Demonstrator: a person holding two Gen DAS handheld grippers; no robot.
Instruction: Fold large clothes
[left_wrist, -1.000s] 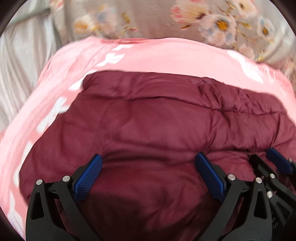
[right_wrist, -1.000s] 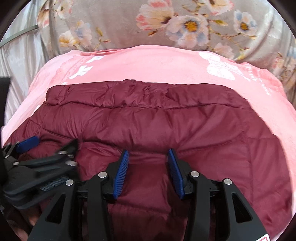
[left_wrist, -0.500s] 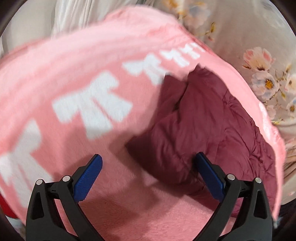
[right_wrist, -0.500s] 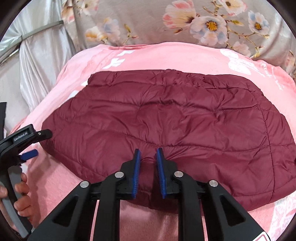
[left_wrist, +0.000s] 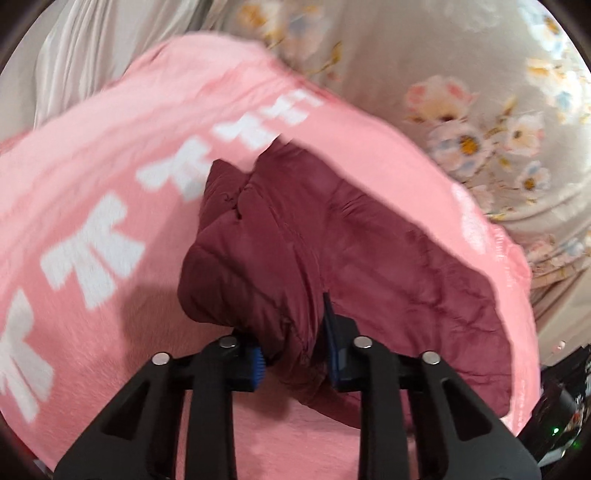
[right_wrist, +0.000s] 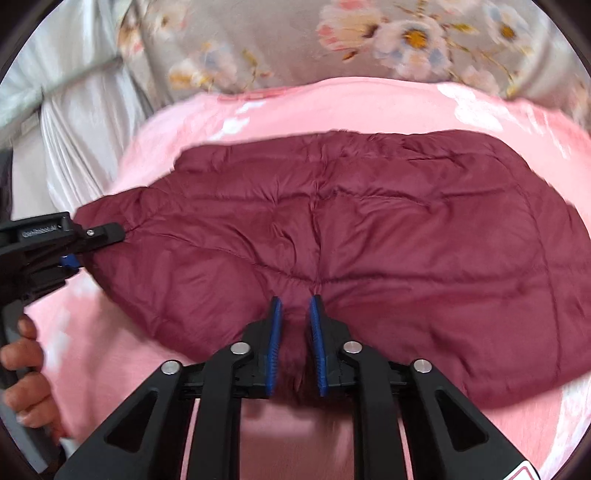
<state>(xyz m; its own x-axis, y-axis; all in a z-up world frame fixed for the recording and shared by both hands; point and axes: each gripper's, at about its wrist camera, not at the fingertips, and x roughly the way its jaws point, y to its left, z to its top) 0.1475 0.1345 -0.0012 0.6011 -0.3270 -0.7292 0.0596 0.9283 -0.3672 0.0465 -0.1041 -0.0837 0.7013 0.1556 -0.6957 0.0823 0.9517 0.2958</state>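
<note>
Gripping the maroon jacket, spread on a pink blanket: right gripper pinches its 6 o'clock hem, left gripper clamps the 9 o'clock end. Both grips look set; the next move is probably lifting both edges together toward 12 o'clock.

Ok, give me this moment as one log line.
left hand-held gripper: shut on maroon quilted puffer jacket end | right hand-held gripper: shut on near edge | jacket on pink fleece blanket

Pink blanket with white bows, grey floral fabric behind; pale satin sheet at left
</note>
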